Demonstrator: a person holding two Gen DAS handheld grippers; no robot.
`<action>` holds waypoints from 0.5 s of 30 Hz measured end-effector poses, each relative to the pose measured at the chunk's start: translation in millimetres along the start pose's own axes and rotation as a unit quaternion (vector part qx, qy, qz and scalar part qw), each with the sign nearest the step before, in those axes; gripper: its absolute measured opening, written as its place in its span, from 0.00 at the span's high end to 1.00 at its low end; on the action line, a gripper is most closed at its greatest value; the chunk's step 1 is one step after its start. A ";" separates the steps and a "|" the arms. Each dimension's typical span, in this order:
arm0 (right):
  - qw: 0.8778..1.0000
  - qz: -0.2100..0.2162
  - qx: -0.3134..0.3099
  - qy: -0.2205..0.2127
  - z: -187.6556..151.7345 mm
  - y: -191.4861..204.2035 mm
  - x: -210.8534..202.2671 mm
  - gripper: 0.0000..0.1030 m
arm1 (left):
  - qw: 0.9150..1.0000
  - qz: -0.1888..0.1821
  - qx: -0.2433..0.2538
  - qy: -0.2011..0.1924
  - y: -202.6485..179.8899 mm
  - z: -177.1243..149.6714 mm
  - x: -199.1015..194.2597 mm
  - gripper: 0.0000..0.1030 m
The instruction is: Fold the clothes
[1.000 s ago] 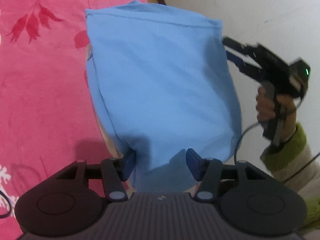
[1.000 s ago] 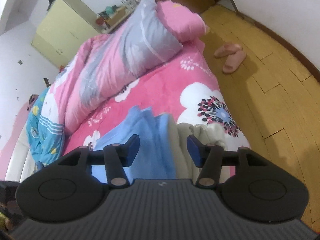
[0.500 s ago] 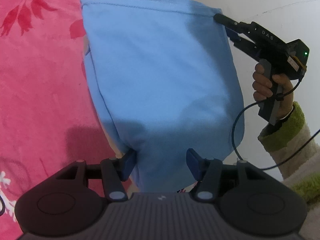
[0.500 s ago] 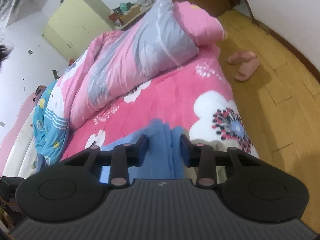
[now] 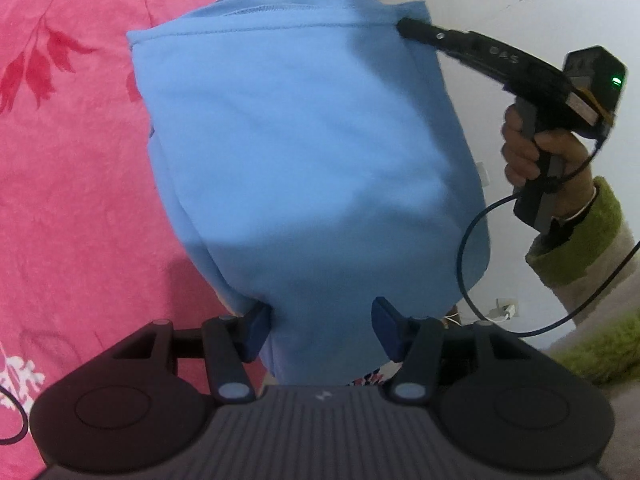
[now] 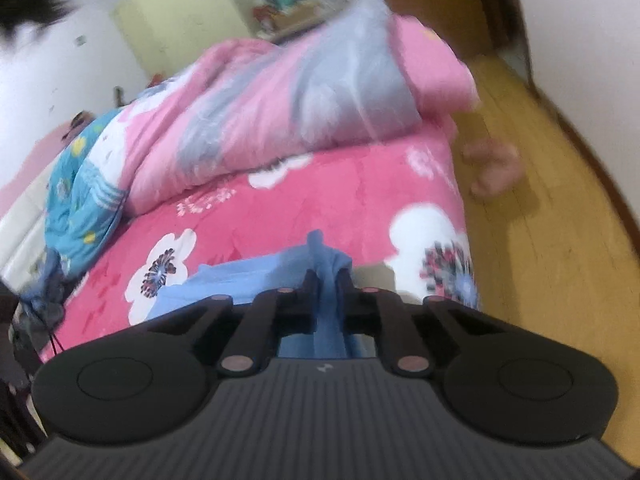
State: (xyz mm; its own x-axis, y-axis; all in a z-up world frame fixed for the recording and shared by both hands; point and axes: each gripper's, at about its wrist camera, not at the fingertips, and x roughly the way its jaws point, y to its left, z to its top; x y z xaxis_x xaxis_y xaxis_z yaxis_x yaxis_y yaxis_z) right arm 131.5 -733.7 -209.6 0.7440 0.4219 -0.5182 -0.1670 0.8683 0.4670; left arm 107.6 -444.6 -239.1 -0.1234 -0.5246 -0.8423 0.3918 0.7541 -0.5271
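Note:
A light blue garment (image 5: 304, 152) lies over the edge of the pink floral bed (image 5: 72, 184). In the left wrist view its near end runs between the fingers of my left gripper (image 5: 320, 322), which stands open and wide. My right gripper (image 5: 406, 29) reaches in from the right, held by a hand (image 5: 528, 148) in a green sleeve, and pinches the garment's far right corner. The right wrist view shows that right gripper (image 6: 328, 282) shut on a bunched fold of the blue garment (image 6: 240, 280).
A rolled pink and grey quilt (image 6: 304, 104) and a blue patterned cloth (image 6: 80, 192) lie further up the bed. Wooden floor (image 6: 560, 240) with blurred slippers (image 6: 492, 168) lies to the right. A white wall (image 5: 540, 8) stands behind the bed edge. A cable (image 5: 468, 248) hangs from the right gripper.
My right gripper moved up to the garment's far corner and went from open to shut on it. The left gripper stayed open around the near end.

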 end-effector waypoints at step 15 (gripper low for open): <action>0.999 -0.012 0.042 0.012 -10.9 -34.6 30.1 0.89 | 1.000 0.002 -0.010 -0.005 0.5 -2.1 0.0 0.47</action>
State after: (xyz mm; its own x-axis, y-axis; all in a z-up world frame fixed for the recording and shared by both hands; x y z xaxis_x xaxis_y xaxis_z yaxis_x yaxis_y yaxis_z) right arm 152.6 -748.1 -249.1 0.7315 0.4078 -0.5464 -0.0930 0.8536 0.5126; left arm 105.9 -443.4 -239.6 -0.1124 -0.5251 -0.8436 0.3739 0.7642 -0.5255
